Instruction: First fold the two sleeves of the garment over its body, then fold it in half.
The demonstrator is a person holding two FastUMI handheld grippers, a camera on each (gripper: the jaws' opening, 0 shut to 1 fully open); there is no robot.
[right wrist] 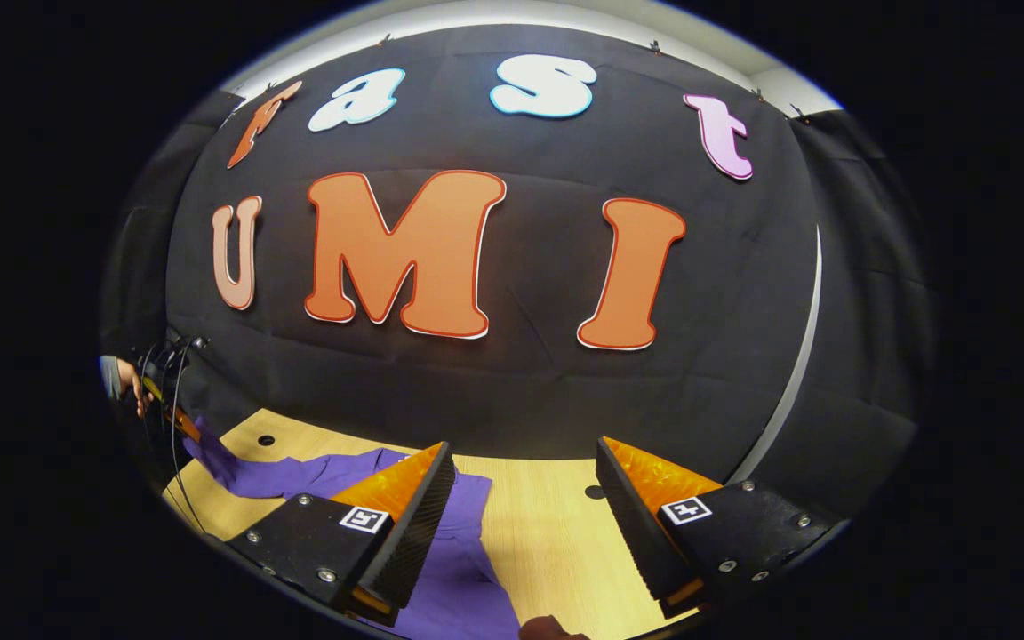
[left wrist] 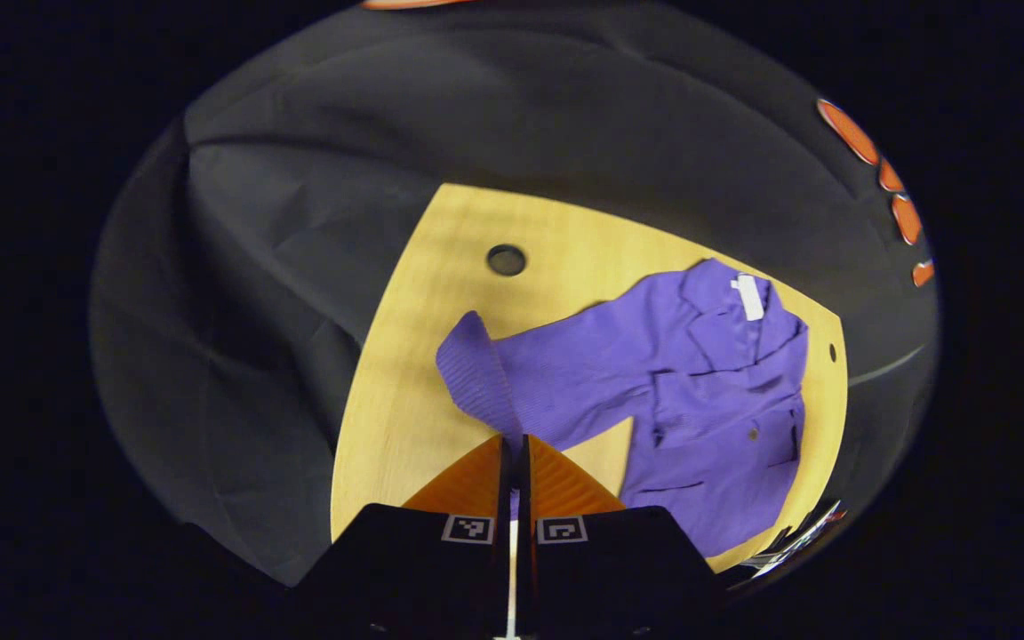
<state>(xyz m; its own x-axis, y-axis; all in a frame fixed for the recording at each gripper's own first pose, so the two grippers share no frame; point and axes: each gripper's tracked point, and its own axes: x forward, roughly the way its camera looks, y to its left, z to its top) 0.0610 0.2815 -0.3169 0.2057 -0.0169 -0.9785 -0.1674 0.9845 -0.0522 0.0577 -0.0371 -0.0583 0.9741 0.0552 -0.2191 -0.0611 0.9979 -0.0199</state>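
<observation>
Left gripper view: left gripper (left wrist: 513, 444) pinched shut on sleeve (left wrist: 476, 369) of purple garment (left wrist: 708, 400), cuff lifted off wooden table (left wrist: 405, 418). Sleeve runs from jaws up and right toward garment body, which lies spread ahead and to right, white neck label (left wrist: 749, 296) at far end. Fold over body likely means carrying cuff rightward. Cable hole (left wrist: 506, 260) beyond. Right gripper view: right gripper (right wrist: 525, 507) gapes wide, holding nothing, above garment's edge; far left, hand (right wrist: 125, 380) holds the other gripper.

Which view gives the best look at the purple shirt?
The left gripper view: the purple collared shirt lies spread on the wooden table, one sleeve pinched by the left tongs. The right gripper view catches just part of it behind the open right tongs.
</observation>
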